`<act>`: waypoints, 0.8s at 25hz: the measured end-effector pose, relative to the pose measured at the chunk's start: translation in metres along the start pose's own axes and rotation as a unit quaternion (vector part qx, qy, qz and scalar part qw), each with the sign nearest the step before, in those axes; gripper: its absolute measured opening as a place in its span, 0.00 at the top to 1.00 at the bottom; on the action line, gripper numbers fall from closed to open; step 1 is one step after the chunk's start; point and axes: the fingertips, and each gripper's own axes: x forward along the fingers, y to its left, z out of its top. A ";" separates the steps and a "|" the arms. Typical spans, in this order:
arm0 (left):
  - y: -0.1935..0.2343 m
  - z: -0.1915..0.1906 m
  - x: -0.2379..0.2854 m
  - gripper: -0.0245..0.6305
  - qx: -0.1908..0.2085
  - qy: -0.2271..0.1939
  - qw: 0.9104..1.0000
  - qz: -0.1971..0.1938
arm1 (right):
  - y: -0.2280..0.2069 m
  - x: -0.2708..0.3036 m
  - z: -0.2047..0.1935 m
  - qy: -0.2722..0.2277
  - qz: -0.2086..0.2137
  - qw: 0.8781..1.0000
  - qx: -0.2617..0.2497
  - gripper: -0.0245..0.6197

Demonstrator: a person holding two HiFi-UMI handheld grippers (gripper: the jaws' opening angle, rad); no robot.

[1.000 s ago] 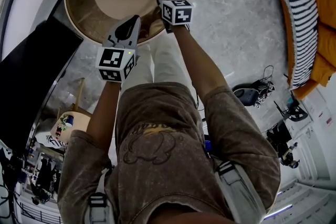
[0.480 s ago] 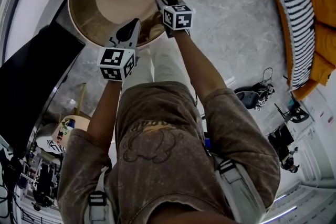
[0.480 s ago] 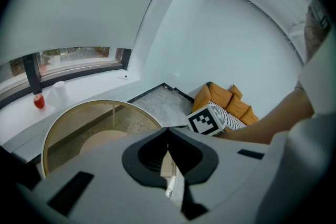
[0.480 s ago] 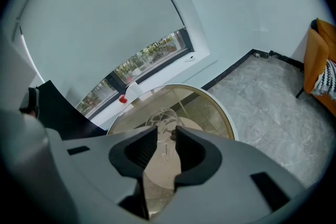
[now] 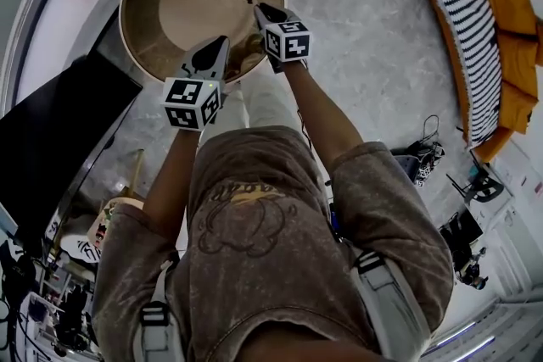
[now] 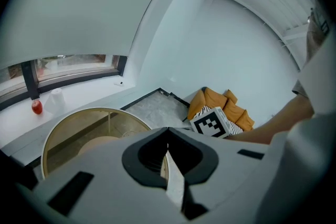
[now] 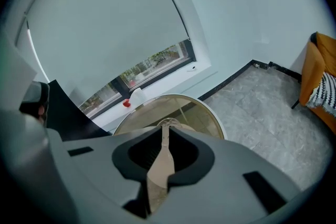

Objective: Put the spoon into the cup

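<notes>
The carry step is in hand. The right gripper (image 5: 261,10) has its jaws clamped on the broad handle end of the slim beige metal spoon (image 7: 160,165). The spoon's narrow stem and small bowl project forward of the jaw tips, out over the round glass-topped table with the tan wooden rim (image 5: 153,38). The left gripper (image 6: 168,149) hangs just beside it, lower and to its left, with its jaws drawn together to a thin slit and nothing recognisable held between them. No cup can be identified with certainty. A pale rounded object (image 5: 249,59) sits below and between the two grippers at the table's near rim and may be the cup, but it is too hidden to confirm. By my judgement the next move calls for locating the cup mouth, bringing the spoon bowl-first or handle-first over it, tilting the spoon toward vertical, lowering it, and only then parting the right jaws. Compared with one second earlier, both grippers hold nearly the same stance. The spoon tip reaches slightly further toward the table's centre, and the head view itself has shifted.
</notes>
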 end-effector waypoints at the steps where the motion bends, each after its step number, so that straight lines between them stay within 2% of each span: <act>1: -0.003 0.002 -0.002 0.94 0.000 -0.002 1.000 -0.001 | 0.002 -0.005 0.002 -0.002 0.000 1.000 -0.001 0.88; 6: -0.015 0.011 -0.016 0.94 0.004 -0.011 1.000 -0.009 | 0.017 -0.030 0.014 -0.013 0.006 1.000 -0.019 0.93; 13: -0.035 0.026 -0.040 0.94 0.022 -0.026 0.999 -0.022 | 0.047 -0.078 0.042 -0.057 0.025 0.997 -0.045 0.93; 20: -0.051 0.048 -0.063 0.94 0.060 -0.050 0.996 -0.031 | 0.087 -0.136 0.066 -0.110 0.054 0.990 -0.074 0.93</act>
